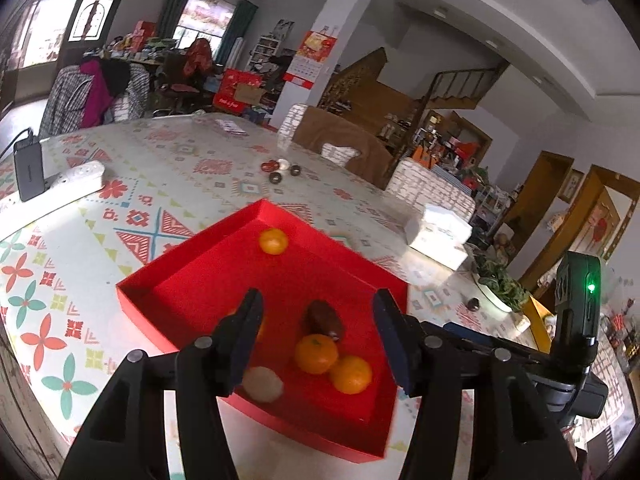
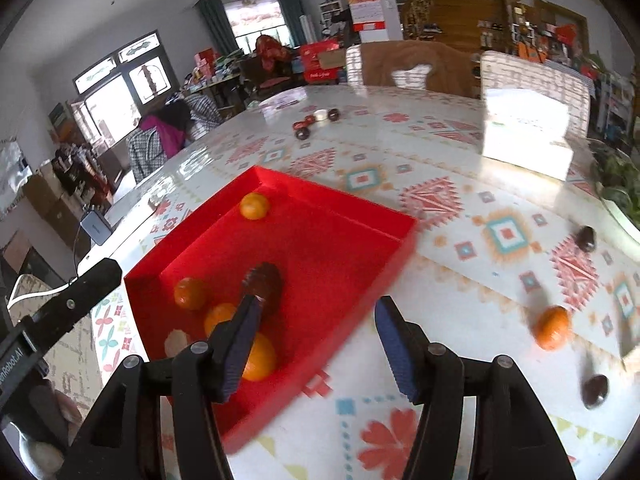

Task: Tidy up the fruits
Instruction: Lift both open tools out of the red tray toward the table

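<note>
A red tray (image 1: 136,294) (image 2: 344,200) lies on the patterned table. It holds several oranges (image 1: 316,354) (image 2: 262,358), one far orange (image 1: 273,241) (image 2: 254,206), a dark brown fruit (image 1: 322,319) (image 2: 266,278) and a pale round fruit (image 1: 262,384) (image 2: 176,342). My left gripper (image 1: 320,340) hangs open over the tray with nothing between its fingers. My right gripper (image 2: 316,344) stands open over the tray's near right wall, empty. On the table to the right lie a loose orange (image 2: 553,328) and two dark fruits (image 2: 595,390) (image 2: 586,239).
A white tissue box (image 1: 438,236) (image 2: 524,136) stands at the right. Small dark and white items (image 1: 280,170) (image 2: 316,120) lie mid-table. A power strip and black adapter (image 1: 28,168) sit at the left edge. A dish of greens (image 1: 498,284) is right of the tray. Chairs line the far side.
</note>
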